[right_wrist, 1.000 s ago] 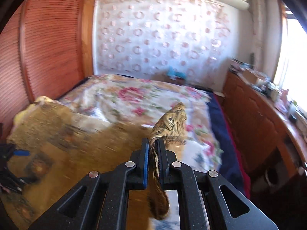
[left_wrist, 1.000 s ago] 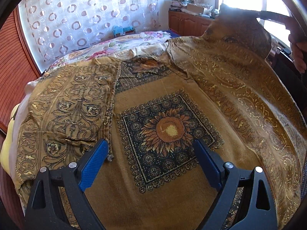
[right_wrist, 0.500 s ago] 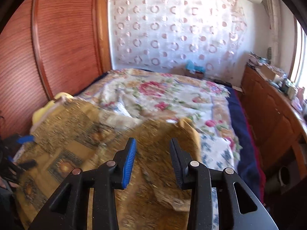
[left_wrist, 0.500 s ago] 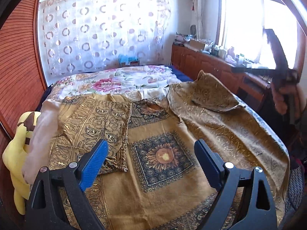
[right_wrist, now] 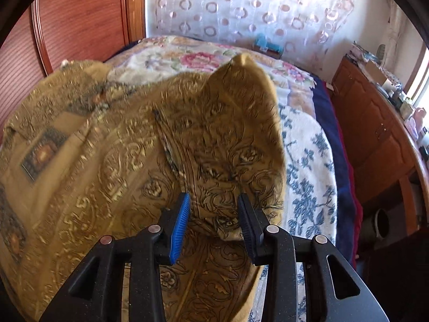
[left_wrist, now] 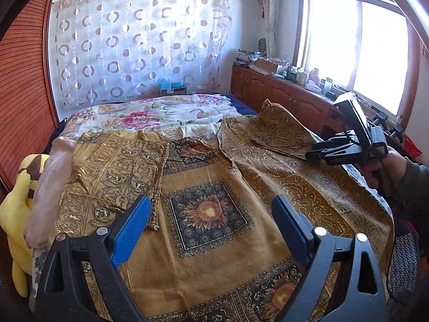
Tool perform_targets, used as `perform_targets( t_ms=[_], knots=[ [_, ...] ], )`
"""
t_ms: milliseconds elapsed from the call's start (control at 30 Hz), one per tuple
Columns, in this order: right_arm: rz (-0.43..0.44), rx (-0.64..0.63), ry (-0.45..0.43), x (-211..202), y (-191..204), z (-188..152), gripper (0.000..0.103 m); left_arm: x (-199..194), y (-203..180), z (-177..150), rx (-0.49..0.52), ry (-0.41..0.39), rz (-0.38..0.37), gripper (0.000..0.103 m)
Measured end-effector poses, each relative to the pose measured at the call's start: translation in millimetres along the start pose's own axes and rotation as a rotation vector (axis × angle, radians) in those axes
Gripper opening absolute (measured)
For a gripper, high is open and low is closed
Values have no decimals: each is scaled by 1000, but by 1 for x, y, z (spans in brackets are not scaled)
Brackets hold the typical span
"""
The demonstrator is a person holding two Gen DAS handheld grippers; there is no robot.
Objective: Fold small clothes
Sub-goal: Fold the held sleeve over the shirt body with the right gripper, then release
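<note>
A gold-brown patterned garment (left_wrist: 214,230) with a sunflower square lies spread on the bed. Its left sleeve (left_wrist: 115,171) is folded in over the body; its right sleeve (left_wrist: 278,131) lies folded inward in a loose peak. My left gripper (left_wrist: 209,222) is open and empty, held above the garment's middle. My right gripper (right_wrist: 213,214) is open and empty just above the folded right sleeve (right_wrist: 230,134). The right gripper also shows in the left wrist view (left_wrist: 316,154), at the garment's right edge.
A floral bedspread (left_wrist: 150,115) covers the far half of the bed. A yellow plush toy (left_wrist: 16,209) and a pale pillow (left_wrist: 51,177) lie at the left edge. A wooden cabinet (left_wrist: 281,94) with clutter runs under the window on the right. A wooden wardrobe (right_wrist: 80,18) stands left.
My right gripper, shut on the right sleeve a second ago, has opened and dropped it folded inward. My left gripper has pulled back and up from the garment, staying open.
</note>
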State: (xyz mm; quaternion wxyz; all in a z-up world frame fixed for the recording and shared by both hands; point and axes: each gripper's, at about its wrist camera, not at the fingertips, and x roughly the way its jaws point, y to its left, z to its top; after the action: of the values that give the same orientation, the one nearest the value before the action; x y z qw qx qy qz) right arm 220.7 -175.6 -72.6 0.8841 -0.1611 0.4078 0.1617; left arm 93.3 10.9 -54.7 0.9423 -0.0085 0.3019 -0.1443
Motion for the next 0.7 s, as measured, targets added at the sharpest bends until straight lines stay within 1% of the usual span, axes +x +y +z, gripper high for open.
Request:
perform_targets(
  t_ms=[67, 100, 133, 333, 400, 433, 467, 533, 567, 667, 700],
  knots=[
    [42, -4, -13, 2, 3, 1, 47, 2, 1, -2, -8, 8, -6, 92],
    [62, -5, -19, 1, 6, 2, 48, 3, 1, -3, -13, 12, -11, 92],
    [62, -11, -21, -1, 9, 1, 51, 5, 1, -4, -16, 14, -13, 92],
    [-12, -36, 14, 14, 19, 4, 51, 9, -3, -10, -16, 27, -20, 92],
    [-15, -32, 9, 21, 18, 3, 51, 9, -4, -11, -16, 32, -20, 92],
    [-13, -32, 9, 21, 18, 4, 41, 9, -3, -12, -16, 32, -19, 92],
    [-12, -34, 12, 22, 18, 6, 24, 8, -3, -12, -16, 31, -18, 92],
    [-24, -45, 22, 23, 19, 8, 6, 8, -1, -13, -24, 30, -17, 92],
    [-34, -50, 9, 20, 20, 10, 5, 7, 0, -13, -29, 29, -17, 92],
    [-7, -14, -58, 1, 16, 17, 3, 5, 0, -13, -34, 23, -15, 92],
    [14, 7, -91, -9, 14, 21, 3, 5, 0, -13, -35, 20, -15, 92]
  ],
)
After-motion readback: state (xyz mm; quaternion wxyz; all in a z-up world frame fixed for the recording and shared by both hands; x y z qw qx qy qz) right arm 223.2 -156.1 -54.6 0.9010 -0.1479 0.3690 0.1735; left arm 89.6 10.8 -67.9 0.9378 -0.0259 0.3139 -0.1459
